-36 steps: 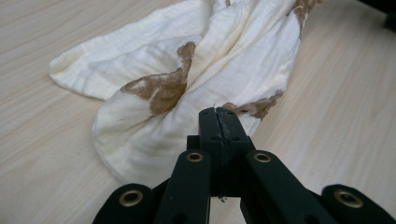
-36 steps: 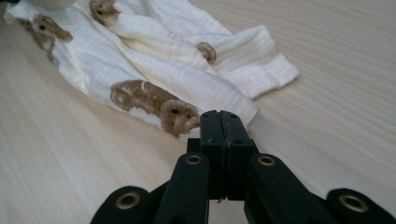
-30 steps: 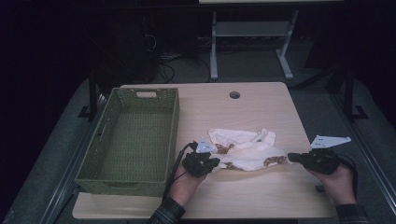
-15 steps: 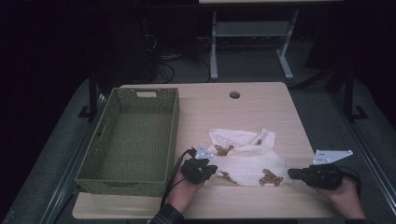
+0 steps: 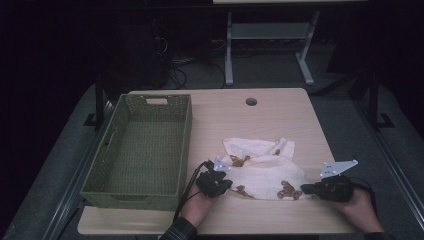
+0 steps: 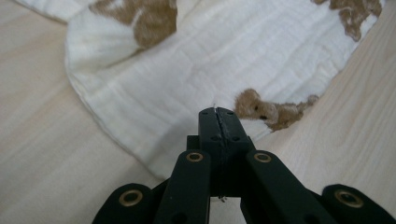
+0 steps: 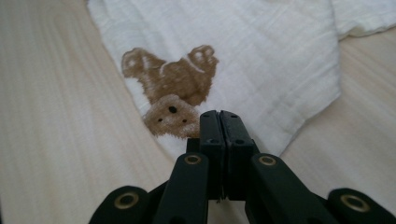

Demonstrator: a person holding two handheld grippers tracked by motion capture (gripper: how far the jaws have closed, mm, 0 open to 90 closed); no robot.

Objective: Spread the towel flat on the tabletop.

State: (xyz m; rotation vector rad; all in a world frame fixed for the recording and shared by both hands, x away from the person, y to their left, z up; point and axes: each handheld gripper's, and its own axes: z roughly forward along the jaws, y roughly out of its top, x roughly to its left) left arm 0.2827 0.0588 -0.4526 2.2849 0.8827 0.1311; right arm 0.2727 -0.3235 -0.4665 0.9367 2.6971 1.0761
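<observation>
A white cloth [image 5: 265, 170] printed with brown bears lies rumpled on the near right part of the wooden table [image 5: 225, 115]. My left gripper [image 5: 227, 185] is at the cloth's near left edge and my right gripper [image 5: 305, 189] is at its near right corner. In the left gripper view the jaws of the left gripper [image 6: 218, 114] are pressed together on the cloth [image 6: 196, 56] beside a bear print. In the right gripper view the right gripper [image 7: 219, 116] is likewise shut on the cloth's [image 7: 261, 56] hem, just below an upside-down bear [image 7: 170, 88].
A green woven basket [image 5: 145, 145], with nothing in it, stands on the left of the table, close to my left hand. A round cable hole [image 5: 251, 101] sits near the far edge. Beyond the table are a dark floor and a desk frame [image 5: 270, 40].
Both grippers have drawn back toward the table's near edge, dragging the cloth with them. The cloth now lies flatter and wider between them.
</observation>
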